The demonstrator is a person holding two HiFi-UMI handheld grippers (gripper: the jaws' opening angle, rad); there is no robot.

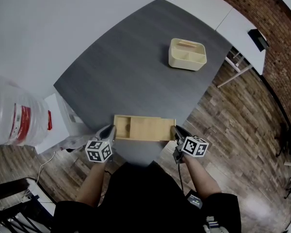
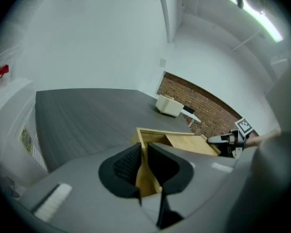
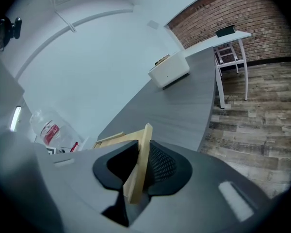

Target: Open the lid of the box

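Observation:
A flat wooden box (image 1: 144, 128) lies at the near edge of the dark grey table (image 1: 136, 62). Its sliding lid (image 1: 153, 128) covers the middle and right parts, and a small compartment (image 1: 122, 126) at the left end lies bare. My left gripper (image 1: 108, 131) is shut on the box's left end wall (image 2: 144, 174), which stands between the pads in the left gripper view. My right gripper (image 1: 177, 132) is shut on the thin wooden board at the box's right end (image 3: 138, 171). Whether that board is the lid's end or the box wall I cannot tell.
A cream plastic container (image 1: 187, 54) with a divider stands at the table's far right. A large water bottle (image 1: 14, 115) on a white stand is left of the table. A white desk (image 1: 242, 23) and a brick wall (image 1: 262, 13) are behind; wood floor (image 1: 233, 125) lies to the right.

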